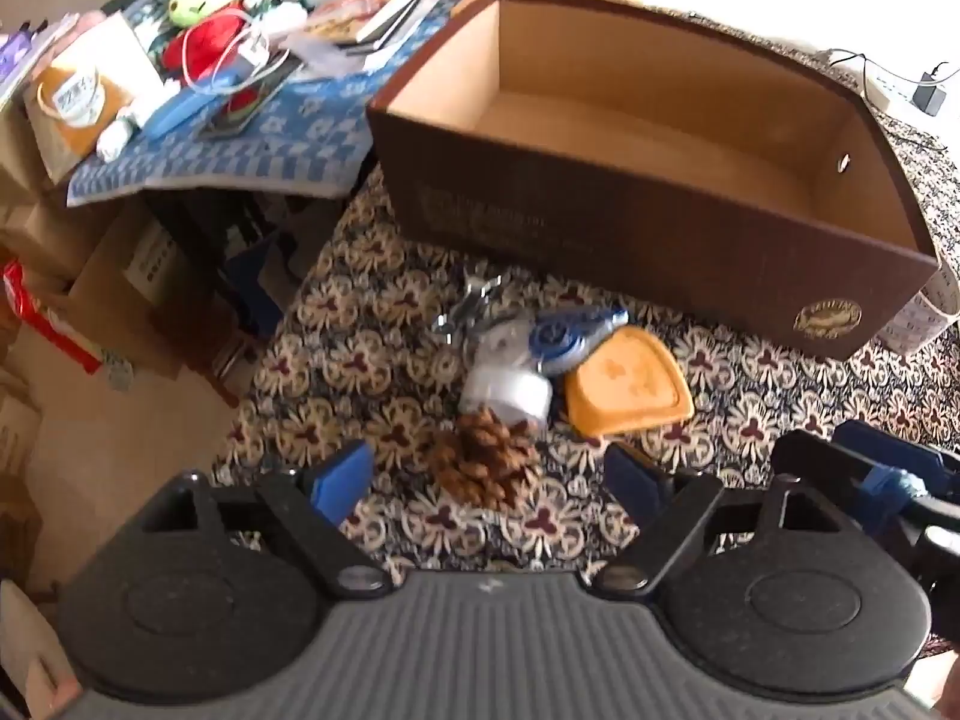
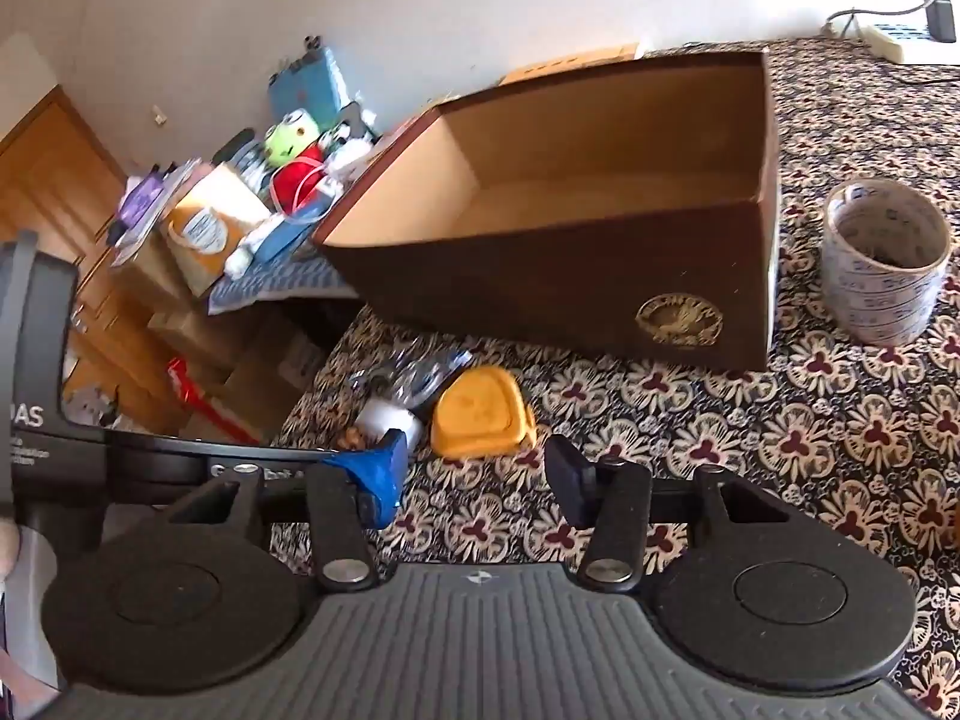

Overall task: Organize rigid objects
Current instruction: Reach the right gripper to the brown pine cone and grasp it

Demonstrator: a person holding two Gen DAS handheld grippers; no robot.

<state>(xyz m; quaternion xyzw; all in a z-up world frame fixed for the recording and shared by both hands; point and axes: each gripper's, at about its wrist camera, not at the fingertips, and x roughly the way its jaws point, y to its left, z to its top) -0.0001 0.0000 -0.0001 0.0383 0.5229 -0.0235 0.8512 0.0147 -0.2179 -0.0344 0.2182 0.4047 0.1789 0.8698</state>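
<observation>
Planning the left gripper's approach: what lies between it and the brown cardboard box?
In the left wrist view, a pinecone, white roll, blue-white object and orange lid lie between the open left hand-held gripper and box.

box [image 1: 630, 240]: big, brown, open on top, nothing inside, far on the flowery cloth
orange lid [image 1: 627, 381]: flat, rounded corners, near the box, right end of the pile
pine cone [image 1: 486, 462]: brown, nearest
white roll [image 1: 510, 390]: between the cone and a blue-and-white thing [image 1: 570, 336]
shiny metal piece [image 1: 468, 306]: far left, blurry
</observation>
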